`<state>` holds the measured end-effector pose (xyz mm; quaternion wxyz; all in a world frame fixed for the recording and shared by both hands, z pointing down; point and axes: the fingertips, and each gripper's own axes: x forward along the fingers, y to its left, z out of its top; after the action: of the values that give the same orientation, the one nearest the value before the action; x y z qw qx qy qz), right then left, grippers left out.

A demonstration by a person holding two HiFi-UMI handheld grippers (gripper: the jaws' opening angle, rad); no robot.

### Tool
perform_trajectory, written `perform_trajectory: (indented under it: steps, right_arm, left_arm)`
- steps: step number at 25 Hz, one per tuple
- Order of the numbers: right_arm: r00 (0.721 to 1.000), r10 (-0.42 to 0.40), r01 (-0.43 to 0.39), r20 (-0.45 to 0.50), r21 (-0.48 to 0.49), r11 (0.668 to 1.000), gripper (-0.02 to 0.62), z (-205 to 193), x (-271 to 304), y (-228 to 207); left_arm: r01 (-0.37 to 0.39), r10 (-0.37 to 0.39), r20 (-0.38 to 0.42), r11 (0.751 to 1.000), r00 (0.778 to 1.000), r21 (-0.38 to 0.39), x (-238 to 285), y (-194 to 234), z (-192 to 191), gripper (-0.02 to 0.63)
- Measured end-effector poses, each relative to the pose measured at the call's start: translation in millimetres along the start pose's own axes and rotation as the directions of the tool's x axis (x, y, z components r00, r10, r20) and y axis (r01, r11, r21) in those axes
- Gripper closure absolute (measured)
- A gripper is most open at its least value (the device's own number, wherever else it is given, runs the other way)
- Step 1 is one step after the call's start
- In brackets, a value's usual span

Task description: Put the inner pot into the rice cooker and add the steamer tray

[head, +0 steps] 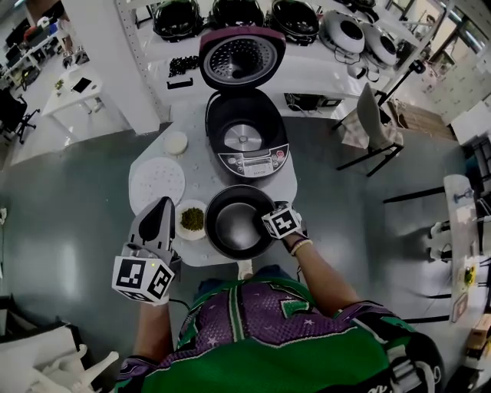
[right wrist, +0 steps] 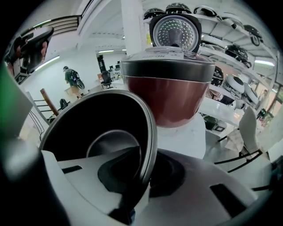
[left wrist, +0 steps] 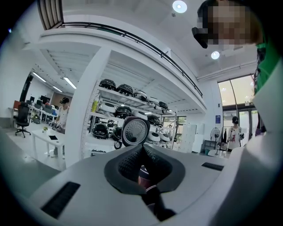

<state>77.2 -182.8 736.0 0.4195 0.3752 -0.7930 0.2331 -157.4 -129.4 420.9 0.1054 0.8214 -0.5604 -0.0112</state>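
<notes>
The dark inner pot stands on the small white table, in front of the open rice cooker. My right gripper is at the pot's right rim. In the right gripper view the thin rim of the inner pot runs between the jaws of my right gripper, which are shut on it. The white perforated steamer tray lies flat at the table's left. My left gripper hovers near the table's left front, shut and empty, and its closed jaws fill the left gripper view.
A bowl of green beans sits between the pot and my left gripper. A small white dish lies left of the cooker. The cooker's lid stands raised. Shelves with several more cookers are behind, and a chair is at the right.
</notes>
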Motion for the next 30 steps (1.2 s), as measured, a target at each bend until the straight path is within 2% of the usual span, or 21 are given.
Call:
perform_trajectory:
  steps: [5,15,22,30]
  right_arm:
    - [0.999,-0.027,0.028,-0.017,0.055,0.998,0.585,-1,-2,-5]
    - [0.999,-0.049,0.049,-0.006,0.089,0.995,0.586,-6,-15,-8]
    - [1.000,-0.004,0.004,0.002,0.116,0.993,0.586,-9,-35,2]
    - [0.999,0.000,-0.005,0.040,0.111,0.994,0.584,10,-66,19]
  left_arm:
    - [-0.007,0.007,-0.004,1.000,1.000,0.011,-5,3,1,0.586]
    - [-0.015,0.014,0.009,1.000,1.000,0.025,-22,6,6,0.586]
    - [-0.003,0.003,0.024,1.000,1.000,0.017,-31,6,9,0.586]
    - [-0.001,0.000,0.050,1.000,0.999,0.013,-50,7,23,0.586]
